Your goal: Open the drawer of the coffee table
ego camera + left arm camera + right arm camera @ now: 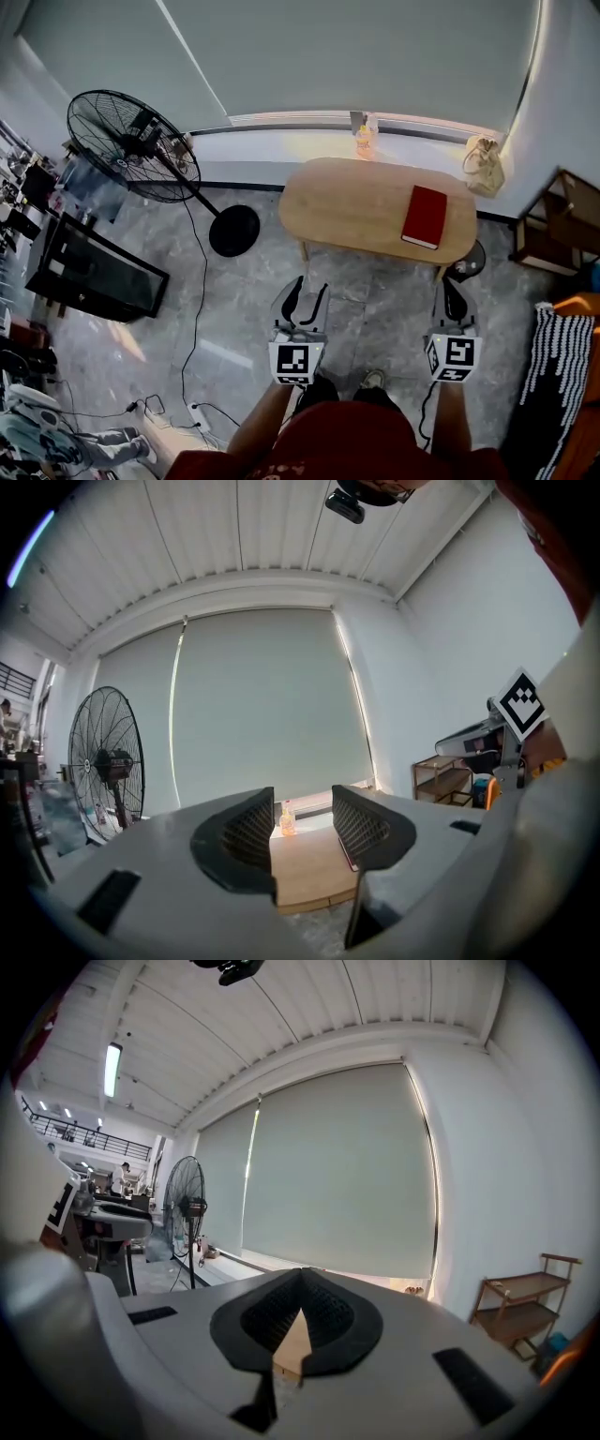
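Standing spread with nothing between them, the left gripper's (302, 803) jaws frame the coffee table (356, 206). The right gripper's (300, 1288) jaws are pressed together at their tips and hold nothing. Both grippers point toward the oval wooden table, which stands well apart from them on the far side of the grey floor (234, 309). A red book (425, 217) lies on the table's right end. A floor fan (131, 145) stands far left.

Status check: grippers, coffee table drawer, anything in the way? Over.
Left gripper open, right gripper shut, both empty. Coffee table ahead, untouched; drawer not in view. Red book on its top; nothing between grippers and table.
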{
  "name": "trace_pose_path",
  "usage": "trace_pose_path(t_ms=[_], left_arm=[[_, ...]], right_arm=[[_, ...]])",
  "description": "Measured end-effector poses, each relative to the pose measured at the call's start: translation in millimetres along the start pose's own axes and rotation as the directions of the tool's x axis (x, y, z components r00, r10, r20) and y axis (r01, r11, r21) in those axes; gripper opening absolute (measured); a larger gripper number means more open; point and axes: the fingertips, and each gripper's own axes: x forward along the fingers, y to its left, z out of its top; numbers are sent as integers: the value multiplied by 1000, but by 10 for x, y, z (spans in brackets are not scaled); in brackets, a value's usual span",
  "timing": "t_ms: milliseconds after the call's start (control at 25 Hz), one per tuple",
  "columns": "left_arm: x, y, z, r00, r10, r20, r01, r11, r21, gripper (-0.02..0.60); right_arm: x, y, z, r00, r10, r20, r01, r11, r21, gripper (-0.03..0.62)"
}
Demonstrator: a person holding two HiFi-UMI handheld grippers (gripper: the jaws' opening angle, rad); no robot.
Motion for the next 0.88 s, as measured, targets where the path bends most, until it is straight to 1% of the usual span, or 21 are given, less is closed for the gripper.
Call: trace_pose_path(t_ms=[240, 520, 880], left_arm=[[70, 332, -9, 999, -34, 29, 35, 999, -12, 195], [40, 791, -22, 998, -31, 56, 32, 999, -24, 195], [-3, 1279, -147, 997, -39, 68, 41, 999, -26, 195]], right_arm=[[119, 205, 106, 999, -52, 9, 52, 999, -1, -3], [312, 614, 315, 998, -52, 32, 52, 998, -17, -5], [538, 1182, 360, 998, -48, 32, 49, 998, -33, -5]])
